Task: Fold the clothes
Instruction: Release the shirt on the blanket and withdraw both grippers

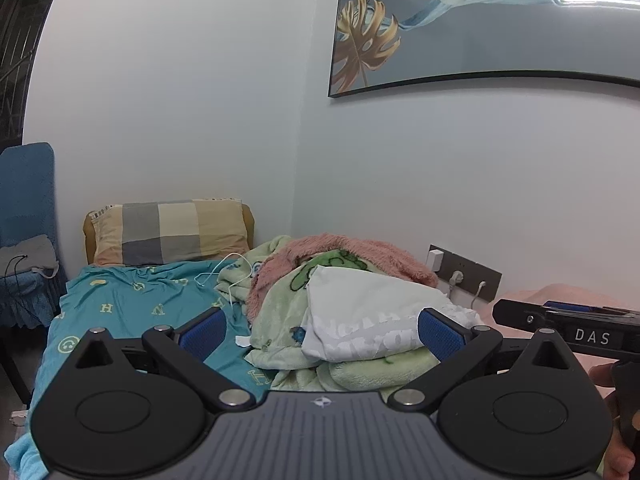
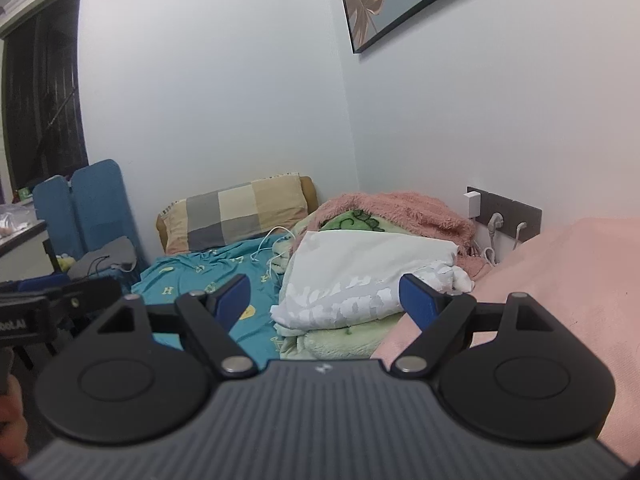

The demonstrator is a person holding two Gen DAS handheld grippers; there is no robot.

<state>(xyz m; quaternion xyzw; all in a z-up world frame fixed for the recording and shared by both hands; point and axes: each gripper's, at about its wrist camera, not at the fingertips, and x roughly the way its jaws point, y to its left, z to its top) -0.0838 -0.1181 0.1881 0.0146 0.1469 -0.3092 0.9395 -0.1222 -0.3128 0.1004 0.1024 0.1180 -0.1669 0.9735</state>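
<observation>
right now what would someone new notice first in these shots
Straight ahead, a white garment with faded lettering lies on a heap of green and pink blankets on the bed. Both the left gripper and right gripper are open before it. A checked pillow leans against the wall.

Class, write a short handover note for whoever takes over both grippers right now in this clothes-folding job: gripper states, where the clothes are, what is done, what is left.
Left gripper: open, empty, held short of the pile.
Right gripper: open, empty, also short of it.
White printed garment lies loosely bundled on the pale green fleece blanket, pink fluffy blanket behind it, all on the bed with the teal letter-print sheet.
Done: nothing visibly folded.
Left: probably pick up the white garment, spread it flat, fold it.
</observation>
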